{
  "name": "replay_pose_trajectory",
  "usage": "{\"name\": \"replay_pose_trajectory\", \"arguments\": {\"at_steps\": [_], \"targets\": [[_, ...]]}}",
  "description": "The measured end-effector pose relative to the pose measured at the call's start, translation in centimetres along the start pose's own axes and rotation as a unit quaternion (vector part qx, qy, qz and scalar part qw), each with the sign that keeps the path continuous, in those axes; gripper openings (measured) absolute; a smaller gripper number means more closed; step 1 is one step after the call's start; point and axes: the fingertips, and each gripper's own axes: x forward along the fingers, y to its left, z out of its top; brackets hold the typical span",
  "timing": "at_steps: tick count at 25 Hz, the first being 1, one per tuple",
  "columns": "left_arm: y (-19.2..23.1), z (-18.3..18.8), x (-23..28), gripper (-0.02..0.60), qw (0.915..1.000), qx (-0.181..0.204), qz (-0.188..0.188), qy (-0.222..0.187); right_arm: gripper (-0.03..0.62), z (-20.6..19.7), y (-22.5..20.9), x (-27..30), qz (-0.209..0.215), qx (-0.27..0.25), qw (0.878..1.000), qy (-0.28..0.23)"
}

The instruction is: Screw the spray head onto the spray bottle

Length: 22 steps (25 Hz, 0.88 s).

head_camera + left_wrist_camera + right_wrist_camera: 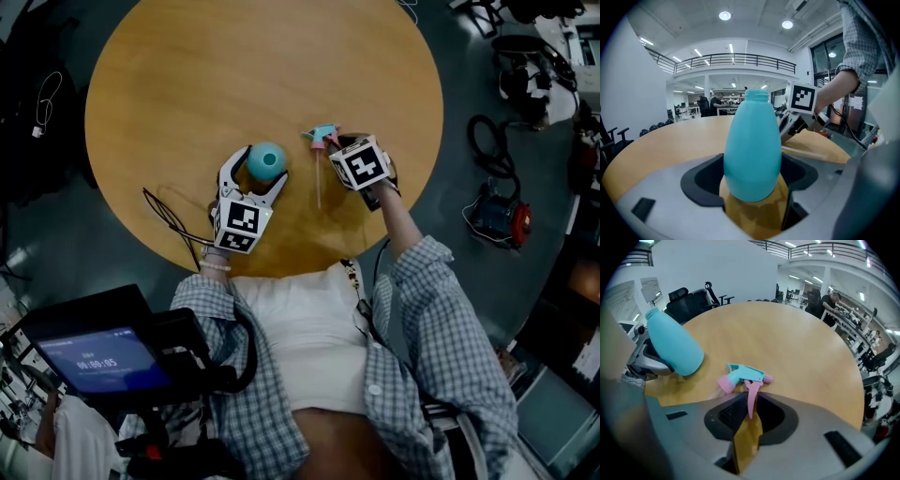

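Observation:
A teal spray bottle (267, 159) stands upright on the round wooden table (234, 56), its neck bare (756, 96). My left gripper (257, 176) is shut on the bottle's body (752, 150), a pad on each side. The spray head (323, 138), teal with a pink collar and pink trigger, lies on the table just right of the bottle. Its thin tube (319, 183) points toward the near edge. My right gripper (337, 147) is shut on the spray head's pink trigger (752, 397), which sits between the pads. The bottle (675, 348) shows at the left of the right gripper view.
A thin black cable (169, 217) lies on the table by the left gripper. The near table edge runs just below both grippers. A device with a lit screen (98, 361) sits low left. Cables and gear (497, 211) lie on the floor to the right.

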Motion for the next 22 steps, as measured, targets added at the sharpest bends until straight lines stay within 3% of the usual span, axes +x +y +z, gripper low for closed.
{"name": "replay_pose_trajectory", "arguments": {"at_steps": [7,13,17,22], "targets": [[-0.1,-0.1,0.0,0.370,1.0000,0.001,-0.002,0.003,0.038,0.2,-0.4,-0.2,-0.017,0.028,0.999,-0.036],[-0.5,0.1,0.1,0.370,0.9999,0.006,-0.011,0.003,0.038,2.8,-1.3,-3.0,-0.052,0.061,0.987,-0.142],[-0.9,0.3,0.2,0.370,0.9997,0.012,-0.022,0.003,0.038,7.2,-1.4,-8.1,-0.088,0.058,0.959,-0.262],[-1.3,1.1,0.4,0.370,0.9990,0.022,-0.040,-0.001,0.038,13.1,-0.8,-16.1,-0.121,0.050,0.904,-0.407]]}}
